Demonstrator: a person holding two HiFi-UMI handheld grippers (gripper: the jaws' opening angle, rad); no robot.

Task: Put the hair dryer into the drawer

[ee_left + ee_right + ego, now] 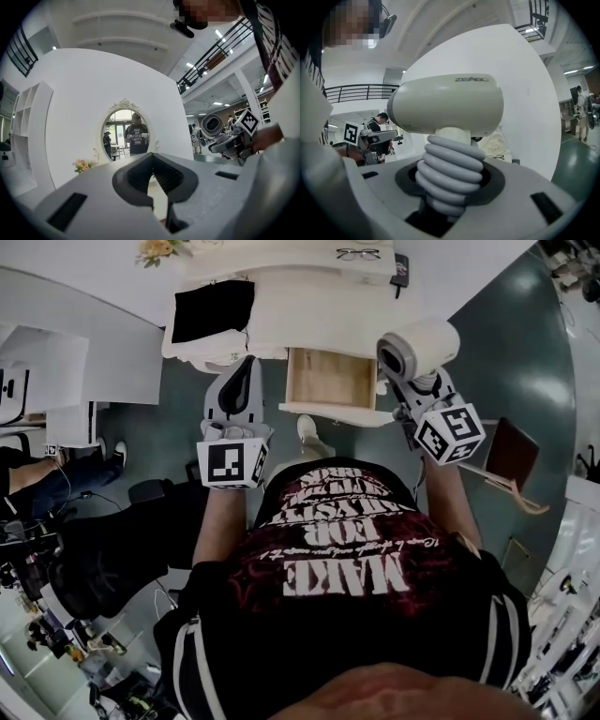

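R hand-held gripper (449, 183) grips hair dryer (450, 105); drawer (330, 379) open.

Cream hair dryer (445, 105), ribbed grey handle, in right hand-held gripper (449, 197), beside open wooden drawer (330, 379).

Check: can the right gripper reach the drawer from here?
Probably yes: the drawer stands pulled open, its inside bare, and nothing sits between it and the right gripper, which holds the dryer just beside it.
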